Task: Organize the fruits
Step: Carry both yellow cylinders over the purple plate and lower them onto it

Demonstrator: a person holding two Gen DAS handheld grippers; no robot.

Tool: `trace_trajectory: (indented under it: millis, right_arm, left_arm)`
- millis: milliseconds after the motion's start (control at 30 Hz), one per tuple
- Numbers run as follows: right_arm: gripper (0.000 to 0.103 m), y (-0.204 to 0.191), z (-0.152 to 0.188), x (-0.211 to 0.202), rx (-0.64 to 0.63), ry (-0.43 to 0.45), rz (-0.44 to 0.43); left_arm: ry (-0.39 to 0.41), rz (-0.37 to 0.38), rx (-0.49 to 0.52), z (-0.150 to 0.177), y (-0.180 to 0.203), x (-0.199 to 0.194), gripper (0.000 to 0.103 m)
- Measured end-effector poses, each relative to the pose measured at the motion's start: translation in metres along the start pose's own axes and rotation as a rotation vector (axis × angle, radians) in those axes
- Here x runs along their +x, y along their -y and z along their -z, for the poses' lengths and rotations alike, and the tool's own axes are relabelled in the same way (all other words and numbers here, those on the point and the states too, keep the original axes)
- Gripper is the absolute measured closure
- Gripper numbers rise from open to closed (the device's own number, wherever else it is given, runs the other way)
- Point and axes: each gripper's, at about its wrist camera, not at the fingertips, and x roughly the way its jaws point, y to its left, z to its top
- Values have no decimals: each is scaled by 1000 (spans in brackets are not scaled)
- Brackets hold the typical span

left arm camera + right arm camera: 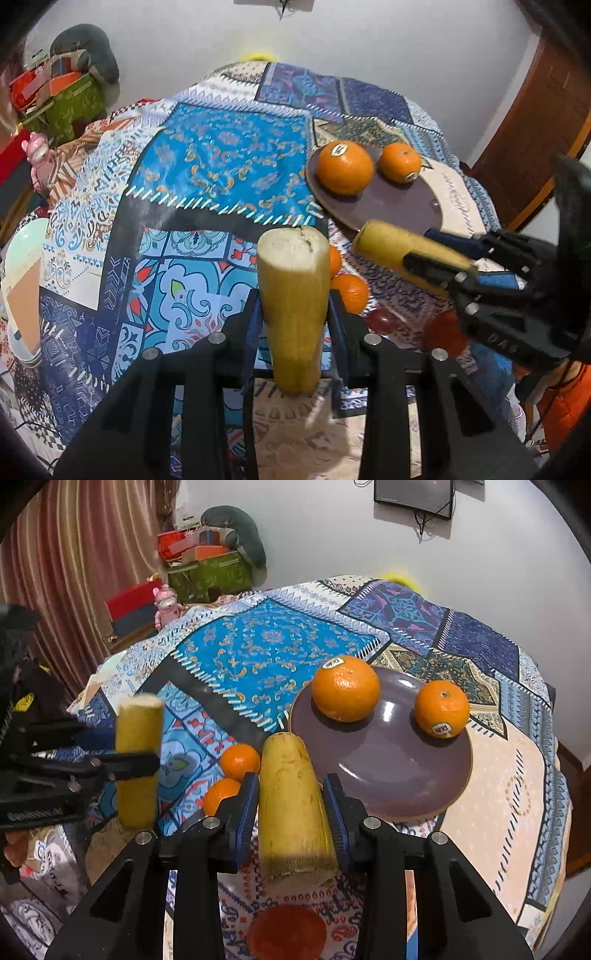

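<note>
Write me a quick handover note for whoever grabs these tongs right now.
Left tongs: shut on a yellow banana piece, held upright above the table.
Right tongs: shut on a second banana piece, just short of the near rim of the purple plate.
Done: big orange and smaller orange sit on the plate, apart.
Left: both banana pieces not yet set down; two small tangerines lie on the patterned cloth left of the plate; a red fruit lies nearer, below the right tongs.
</note>
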Motion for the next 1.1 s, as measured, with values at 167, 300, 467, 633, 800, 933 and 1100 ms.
trace_trajectory:
  millis: [167,300,467,633,800,933,1100]
  right_arm:
    - [71,-3,14,6,-5,-65,-10]
    - [71,-2,13,6,-8,-76,-9]
    - [68,0,12,12,5,-107,-21]
    - [67,-1,12,20,2,-134,-9]
    - [69,-1,14,26,18,-144,-17]
    - [69,-4,16,22,5,-125,-2]
    - [69,-8,17,6,3,-72,5]
  left_arm:
    - [12,11,8,2,6,-8,69]
    - [15,22,2,3,6,-11,69]
    - [22,33,-3,3,6,-13,69]
    - [20,41,10,6,10,-15,69]
    - [23,41,17,4,14,-16,69]
    - [33,42,13,1,15,-20,69]
    - [47,41,28,-7,20,-25,69]
